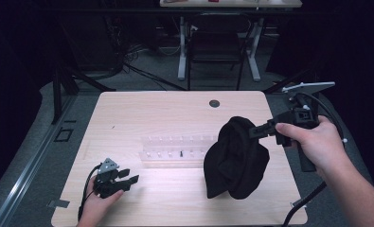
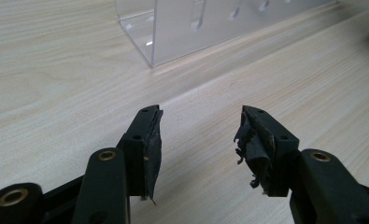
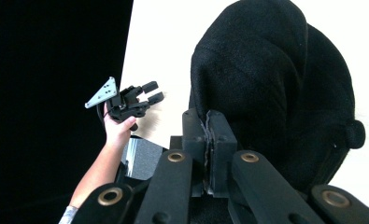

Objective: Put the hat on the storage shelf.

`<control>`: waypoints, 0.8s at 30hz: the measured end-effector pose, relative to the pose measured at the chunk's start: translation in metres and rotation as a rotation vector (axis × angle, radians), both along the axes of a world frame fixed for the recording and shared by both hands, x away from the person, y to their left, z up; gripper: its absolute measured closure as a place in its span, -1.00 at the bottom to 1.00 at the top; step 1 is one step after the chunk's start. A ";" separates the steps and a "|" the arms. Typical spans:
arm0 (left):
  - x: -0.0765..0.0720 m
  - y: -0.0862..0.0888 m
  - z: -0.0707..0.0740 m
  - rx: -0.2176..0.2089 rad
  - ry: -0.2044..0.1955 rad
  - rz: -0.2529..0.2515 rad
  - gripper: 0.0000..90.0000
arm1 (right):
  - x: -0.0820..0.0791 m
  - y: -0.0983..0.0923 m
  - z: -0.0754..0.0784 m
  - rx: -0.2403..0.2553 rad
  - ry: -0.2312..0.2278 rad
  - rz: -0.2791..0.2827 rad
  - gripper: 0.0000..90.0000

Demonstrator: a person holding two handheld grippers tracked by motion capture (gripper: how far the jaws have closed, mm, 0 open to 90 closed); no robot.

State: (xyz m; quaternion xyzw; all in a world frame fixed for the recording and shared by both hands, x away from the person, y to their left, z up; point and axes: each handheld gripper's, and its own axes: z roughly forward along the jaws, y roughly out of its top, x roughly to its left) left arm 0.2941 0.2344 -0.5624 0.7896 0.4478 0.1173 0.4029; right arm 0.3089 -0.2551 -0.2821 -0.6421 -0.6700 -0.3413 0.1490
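Black cloth point(image 1: 235, 158) hangs from the right gripper point(image 1: 253, 131), whose fingers point(image 3: 209, 140) are pressed together on a pinch of its upper edge; the bulk droops below and beyond them, its lower end at the wooden table point(image 1: 175, 109). Farther left, the left gripper point(image 1: 126, 177) rests with fingers point(image 2: 147, 140) apart and bare, pointing toward a clear plastic rack point(image 1: 175, 150).

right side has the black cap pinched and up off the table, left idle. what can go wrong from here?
1. The right hand-held gripper pinches only a thin edge of the black cap, so the cap hangs loose and could slip out.
2. The hanging cap's lower edge is close to the clear rack on the table; a sideways swing might snag or shove it.
3. The left hand-held gripper rests open, away from the cap, so nothing backs up a drop.
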 end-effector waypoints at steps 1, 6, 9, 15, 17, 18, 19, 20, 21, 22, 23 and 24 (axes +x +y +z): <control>0.000 0.000 0.000 0.000 0.001 -0.001 0.09 | 0.001 0.001 0.001 0.005 -0.008 0.000 0.96; 0.000 0.001 0.000 -0.003 0.001 0.005 0.09 | 0.003 0.003 0.006 0.003 -0.013 0.005 0.96; 0.000 0.001 0.000 -0.001 0.001 0.002 0.09 | 0.004 0.002 0.011 -0.015 -0.016 0.015 0.96; 0.000 0.001 0.000 0.000 0.001 0.000 0.09 | 0.008 0.004 0.017 0.020 -0.036 -0.001 0.96; 0.000 0.001 0.000 -0.001 0.001 0.001 0.09 | 0.010 0.005 0.019 0.024 -0.042 -0.003 0.96; 0.000 0.001 0.000 -0.001 0.002 0.000 0.09 | 0.011 0.005 0.020 0.026 -0.038 -0.007 0.96; 0.000 0.001 0.000 -0.001 0.002 0.000 0.09 | 0.012 0.006 0.021 0.028 -0.048 -0.005 0.96; 0.000 0.001 0.000 -0.002 0.002 0.001 0.09 | 0.013 0.006 0.021 0.030 -0.056 -0.006 0.96; 0.000 0.001 0.000 -0.001 0.002 0.001 0.09 | 0.015 0.007 0.022 0.034 -0.053 -0.006 0.96; 0.000 0.001 0.000 0.000 0.001 0.000 0.09 | 0.016 0.008 0.023 0.034 -0.054 -0.007 0.96; 0.000 0.001 0.000 -0.001 0.002 0.001 0.09 | 0.017 0.008 0.024 0.037 -0.063 -0.008 0.96; 0.000 0.001 0.001 -0.002 0.001 0.001 0.09 | 0.019 0.009 0.025 0.039 -0.061 -0.011 0.96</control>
